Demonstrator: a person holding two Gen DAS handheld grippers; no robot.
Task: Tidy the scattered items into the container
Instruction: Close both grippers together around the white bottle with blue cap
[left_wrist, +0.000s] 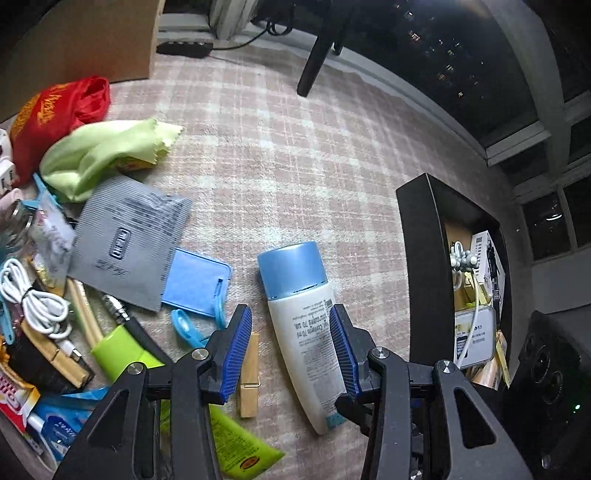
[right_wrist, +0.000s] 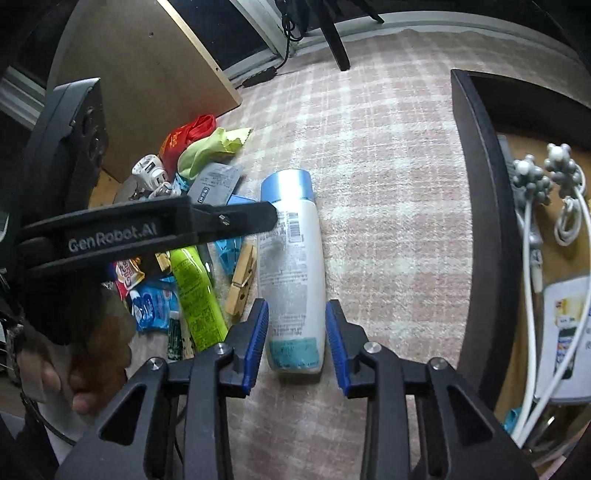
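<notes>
Lotion bottle (left_wrist: 295, 314), blue cap, flat on checked carpet (left_wrist: 295, 166); bare carpet beyond cap. Left gripper (left_wrist: 291, 350) jaws wide, astride its body, right pad touching. Right gripper (right_wrist: 297, 343) jaws wide, astride its base, gripping nothing. Black container (left_wrist: 421, 258) wall just right; wooden clothespin (left_wrist: 248, 376) left

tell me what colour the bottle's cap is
Light blue cap, clearest in the left wrist view.

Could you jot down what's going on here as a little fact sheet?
Setting: checked carpet
Target item: lotion bottle, lying flat, blue cap pointing away
Left hand-held gripper: open, straddling the bottle's middle
Right hand-held gripper: open, straddling the bottle's base
Container: black box, right of the bottle, already holding cables and packets
Remaining clutter: pile left of the bottle, including a wooden clothespin
</notes>
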